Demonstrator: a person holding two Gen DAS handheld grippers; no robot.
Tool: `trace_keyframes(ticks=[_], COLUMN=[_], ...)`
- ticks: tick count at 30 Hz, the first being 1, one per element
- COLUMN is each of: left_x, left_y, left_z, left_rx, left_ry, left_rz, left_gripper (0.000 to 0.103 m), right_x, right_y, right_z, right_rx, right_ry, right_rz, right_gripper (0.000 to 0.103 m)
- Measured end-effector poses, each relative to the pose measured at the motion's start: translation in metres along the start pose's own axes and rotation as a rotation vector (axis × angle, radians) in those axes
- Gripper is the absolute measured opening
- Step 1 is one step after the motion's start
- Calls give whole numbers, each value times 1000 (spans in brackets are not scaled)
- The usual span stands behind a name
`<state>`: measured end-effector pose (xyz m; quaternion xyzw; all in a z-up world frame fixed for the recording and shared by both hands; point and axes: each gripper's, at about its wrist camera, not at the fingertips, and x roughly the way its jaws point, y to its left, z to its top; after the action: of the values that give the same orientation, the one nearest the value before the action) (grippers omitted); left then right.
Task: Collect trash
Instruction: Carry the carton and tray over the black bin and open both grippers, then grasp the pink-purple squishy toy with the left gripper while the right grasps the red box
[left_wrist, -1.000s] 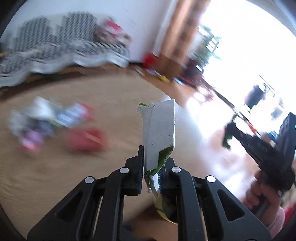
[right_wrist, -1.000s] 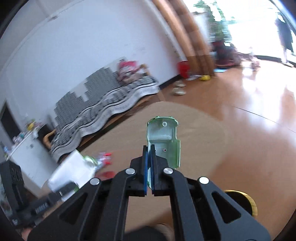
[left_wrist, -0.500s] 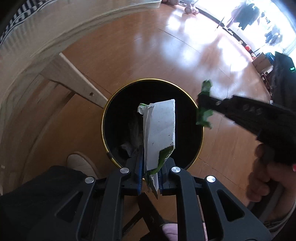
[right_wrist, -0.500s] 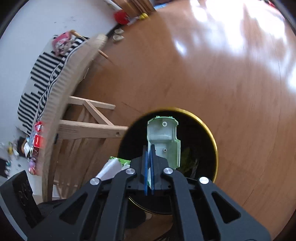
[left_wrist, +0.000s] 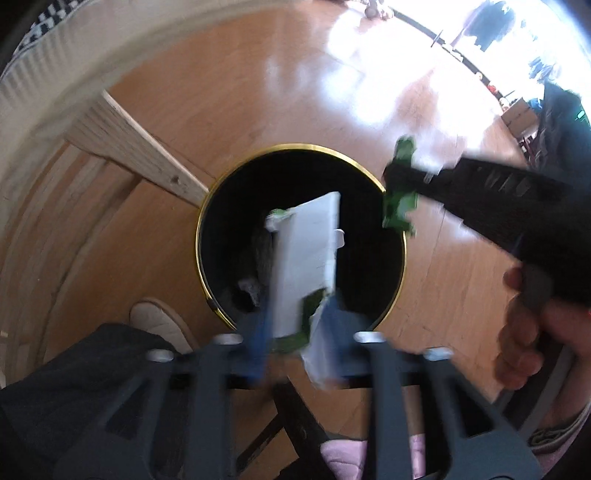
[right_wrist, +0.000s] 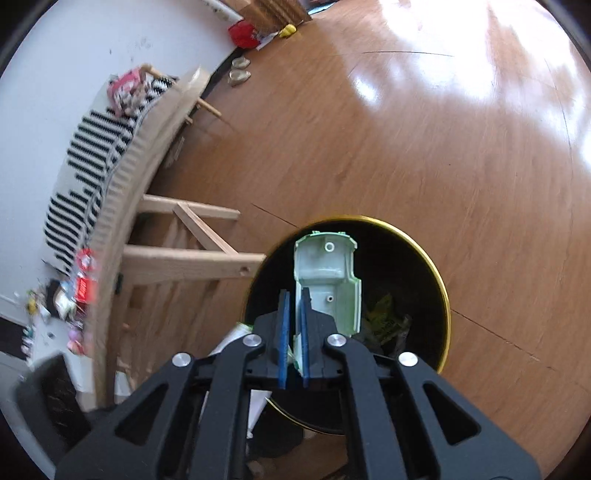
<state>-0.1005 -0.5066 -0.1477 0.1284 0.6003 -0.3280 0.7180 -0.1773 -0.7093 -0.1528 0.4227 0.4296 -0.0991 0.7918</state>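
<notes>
Over the black bin (left_wrist: 207, 236), my left gripper (left_wrist: 301, 332) spreads its fingers, freeing the white carton (left_wrist: 306, 258), my right gripper (right_wrist: 293, 332) parts around the green plastic shell (right_wrist: 325, 280); next, withdraw clear

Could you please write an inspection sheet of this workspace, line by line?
Surface: wooden floor, glossy with glare.
Job's things: black bin with gold rim; white-and-green carton and pale green plastic shell above its mouth; trash already inside.
Clutter: wrappers on table edge.
Grippers: left tongs opening, carton between them; right tongs opening around the shell.
Cables: nothing seen.
Surroundings: wooden table frame, striped sofa, slipper.
</notes>
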Motion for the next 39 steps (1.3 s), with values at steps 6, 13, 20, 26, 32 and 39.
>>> trace_keyframes(ticks=[6, 13, 20, 26, 32, 39], left_x=[-28, -132, -228, -262, -292, -317], left_y=[-12, 4, 127, 228, 313, 354], left_z=[-3, -1, -41, -107, -188, -234], left_rx=[44, 61, -199, -451, -702, -858], left_ry=[-173, -471, -620, -572, -594, -654], left_rz=[7, 85, 362, 492, 519, 544], left_gripper=[94, 97, 97, 97, 97, 97], right_x=[-22, -37, -28, -14, -2, 16], right_y=[-4, 16, 118, 215, 280, 319], right_z=[14, 23, 45, 30, 5, -15], right_rx=[20, -82, -241, -411, -519, -563], right_ry=[-94, -234, -283, -244, -203, -154], right_rz=[-16, -92, -25, 75, 125, 115], right_gripper=[97, 97, 97, 97, 97, 97])
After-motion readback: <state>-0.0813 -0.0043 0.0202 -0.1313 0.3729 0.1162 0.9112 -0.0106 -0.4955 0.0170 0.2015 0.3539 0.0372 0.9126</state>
